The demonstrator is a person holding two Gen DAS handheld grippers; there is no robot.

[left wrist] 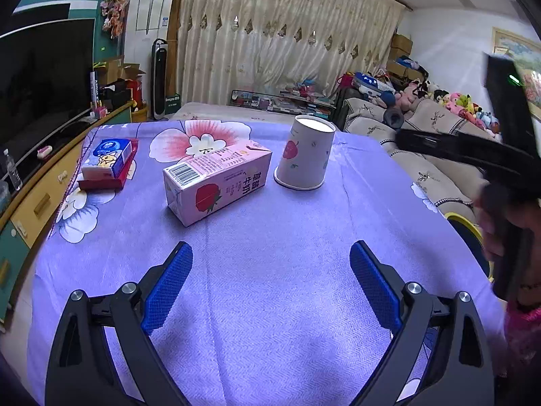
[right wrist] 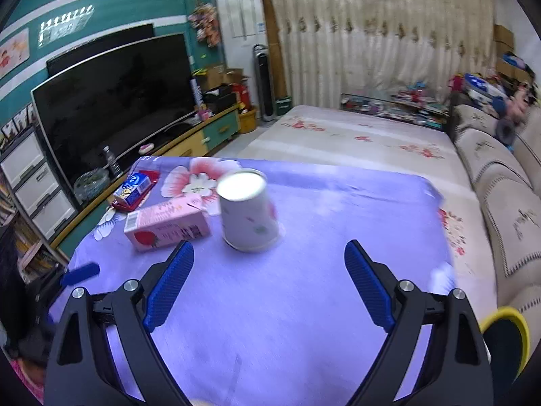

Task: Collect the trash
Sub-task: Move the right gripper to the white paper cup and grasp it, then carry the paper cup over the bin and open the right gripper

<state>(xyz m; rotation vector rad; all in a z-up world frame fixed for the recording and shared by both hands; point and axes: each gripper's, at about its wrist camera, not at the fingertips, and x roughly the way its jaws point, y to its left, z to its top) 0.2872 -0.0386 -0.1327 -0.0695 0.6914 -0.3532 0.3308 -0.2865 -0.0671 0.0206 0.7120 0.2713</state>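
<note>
A pink strawberry milk carton (left wrist: 216, 181) (right wrist: 167, 226) lies on its side on the purple flowered cloth. To its right a white paper cup (left wrist: 306, 154) (right wrist: 247, 213) stands upside down. A blue tissue pack (left wrist: 108, 157) (right wrist: 133, 187) rests on a flat red box (left wrist: 101, 182) at the far left. My left gripper (left wrist: 270, 280) is open over bare cloth, nearer than the carton and cup. My right gripper (right wrist: 268, 282) is open too, just short of the cup, nothing between its blue pads. In the left wrist view the right gripper's black body (left wrist: 500, 155) looms blurred at the right edge.
The table (left wrist: 270, 304) stands between a TV cabinet (right wrist: 189, 142) on the left and a beige sofa (right wrist: 500, 182) on the right. A yellow-rimmed bin (right wrist: 507, 335) sits low at the table's right. A bed (right wrist: 338, 138) lies beyond the far edge.
</note>
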